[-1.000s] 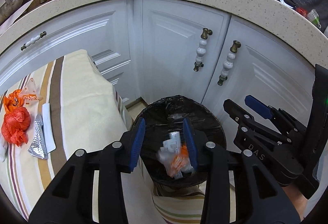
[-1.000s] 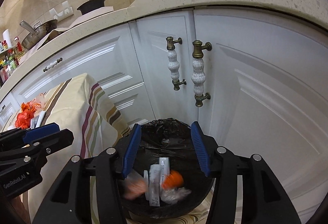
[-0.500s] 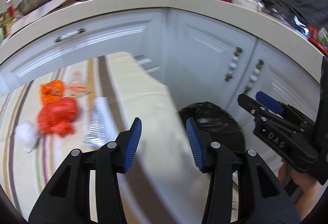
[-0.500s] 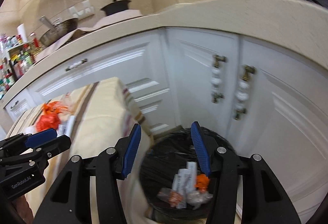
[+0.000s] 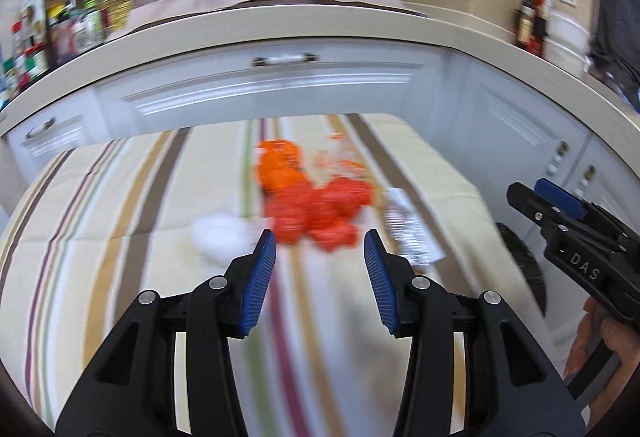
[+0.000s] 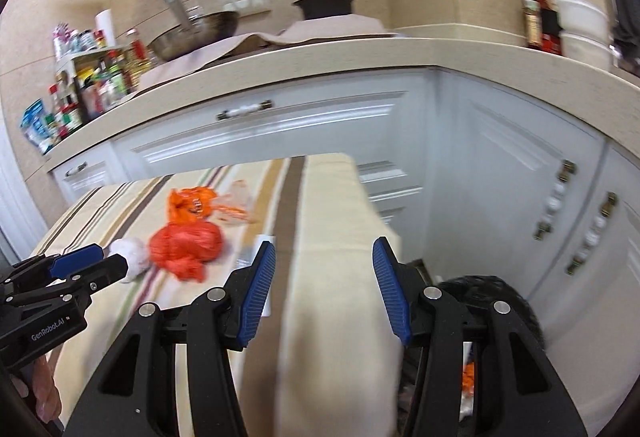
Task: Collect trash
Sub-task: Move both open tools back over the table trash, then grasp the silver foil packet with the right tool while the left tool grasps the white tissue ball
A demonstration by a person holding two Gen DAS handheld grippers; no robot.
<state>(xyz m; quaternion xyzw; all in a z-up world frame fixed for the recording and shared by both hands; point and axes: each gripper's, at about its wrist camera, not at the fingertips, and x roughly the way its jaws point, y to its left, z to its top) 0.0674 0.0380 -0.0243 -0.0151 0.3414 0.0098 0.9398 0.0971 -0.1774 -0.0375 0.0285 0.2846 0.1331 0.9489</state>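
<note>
On the striped tablecloth (image 5: pixel 120 205) lie a crumpled red bag (image 5: pixel 320 213), an orange wrapper (image 5: pixel 280 165), a white wad (image 5: pixel 218 233) and a silver foil packet (image 5: pixel 408 233). My left gripper (image 5: pixel 320 269) is open and empty, just short of the red bag. My right gripper (image 6: pixel 324 277) is open and empty over the table's right edge; the red bag (image 6: pixel 186 243), orange wrapper (image 6: pixel 192 203) and white wad (image 6: pixel 130 253) lie to its left. The black-lined bin (image 6: pixel 496 297) stands on the floor at right with trash in it.
White cabinets (image 6: pixel 500 165) under a beige counter (image 6: pixel 320 69) wrap the back and right. A wok, a black pot and bottles stand on the counter. The table sits close to the cabinets, the bin in the gap at its right end.
Both grippers have swung left and up from over the bin to the table. The bin has slid to the right edge of both views; the trash on the cloth is now ahead.
</note>
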